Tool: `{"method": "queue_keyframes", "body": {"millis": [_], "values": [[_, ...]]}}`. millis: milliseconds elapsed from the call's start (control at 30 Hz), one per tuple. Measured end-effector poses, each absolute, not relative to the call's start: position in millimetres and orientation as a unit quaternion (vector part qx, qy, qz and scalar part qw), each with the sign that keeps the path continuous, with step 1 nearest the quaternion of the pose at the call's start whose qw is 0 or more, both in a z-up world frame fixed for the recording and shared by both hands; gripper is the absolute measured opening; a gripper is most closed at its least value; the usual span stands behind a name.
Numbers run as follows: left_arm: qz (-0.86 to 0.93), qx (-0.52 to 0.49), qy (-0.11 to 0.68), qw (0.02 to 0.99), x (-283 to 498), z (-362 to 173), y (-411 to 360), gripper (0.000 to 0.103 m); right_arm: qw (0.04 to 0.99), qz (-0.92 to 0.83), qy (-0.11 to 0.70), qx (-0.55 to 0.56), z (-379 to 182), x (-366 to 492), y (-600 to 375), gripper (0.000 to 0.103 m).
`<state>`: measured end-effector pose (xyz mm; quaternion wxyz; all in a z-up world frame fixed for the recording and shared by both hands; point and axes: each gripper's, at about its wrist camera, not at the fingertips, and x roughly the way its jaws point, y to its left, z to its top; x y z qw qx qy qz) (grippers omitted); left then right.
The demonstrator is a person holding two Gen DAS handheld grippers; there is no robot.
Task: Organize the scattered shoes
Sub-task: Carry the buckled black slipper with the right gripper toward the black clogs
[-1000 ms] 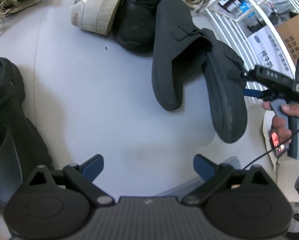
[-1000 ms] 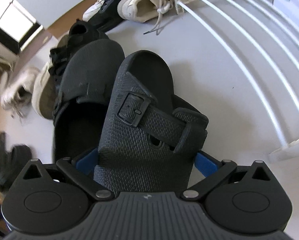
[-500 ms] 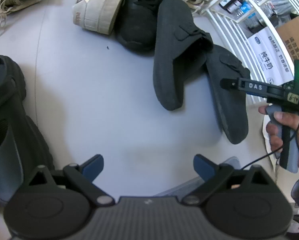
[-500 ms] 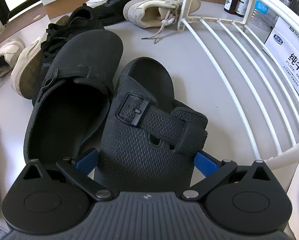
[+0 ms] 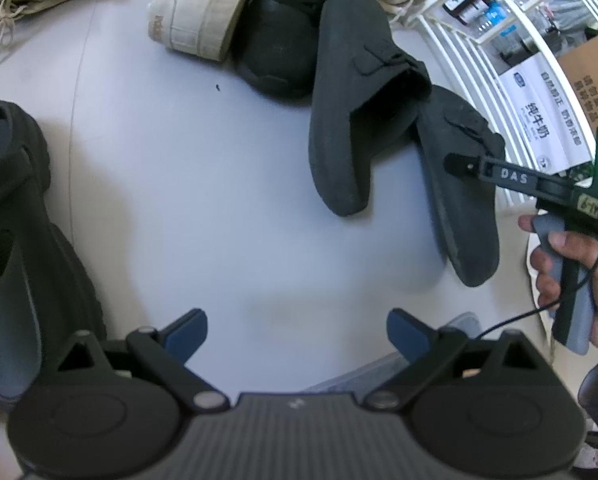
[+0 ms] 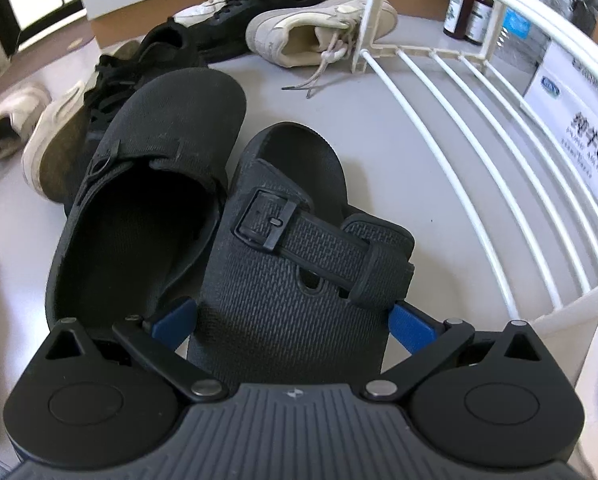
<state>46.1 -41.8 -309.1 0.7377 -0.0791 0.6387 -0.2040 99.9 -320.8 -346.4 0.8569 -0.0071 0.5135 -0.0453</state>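
The right tool [image 6: 293, 318] had its two blue fingers [image 6: 413, 326] on both sides of the heel part of a black buckled sandal [image 6: 299, 276], and they seemed to press on it, so it was gripping this sandal. The sandal lay on the pale grey floor [image 6: 383, 136], with its toe pointing away from the camera. Just beside it on the left lay a black slipper [image 6: 147, 196], touching it along the side. To the right of the sandal stood a white wire rack [image 6: 459, 132], close to it. Behind the pair were a black laced shoe [image 6: 139, 60] and a white sneaker [image 6: 319, 28] with loose laces.

The left tool [image 5: 297, 332] was wide open and held nothing; only bare floor was between its fingers. In the left wrist view, the black slipper [image 5: 351, 108] and the sandal [image 5: 459, 200] lay in the upper right. The person's right hand [image 5: 571, 264] held the handle of the other tool next to the sandal. A dark clog [image 5: 15, 216] lay at the left edge, well apart from the pair.
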Motion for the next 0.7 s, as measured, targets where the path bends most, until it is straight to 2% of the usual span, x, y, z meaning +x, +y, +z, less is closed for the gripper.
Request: {"method": "queue_keyframes", "body": {"millis": [33, 167, 700], "values": [[-0.204, -0.079, 0.639, 0.737, 46.5, -310.3, -41.7, 0.098, 0.856, -0.052, 0.513, -0.044, -350.3, 98.2, -312.1, 0.103], [-0.202, -0.081, 0.640, 0.737, 45.1, -310.5, -39.3, 0.098, 0.859, -0.063, 0.503, -0.070, -355.6, 92.2, -301.3, 0.103], [-0.195, -0.087, 0.641, 0.737, 44.0, -313.2, -34.7, 0.098, 0.858, -0.048, 0.512, 0.009, -353.2, 89.2, -324.0, 0.103]]}}
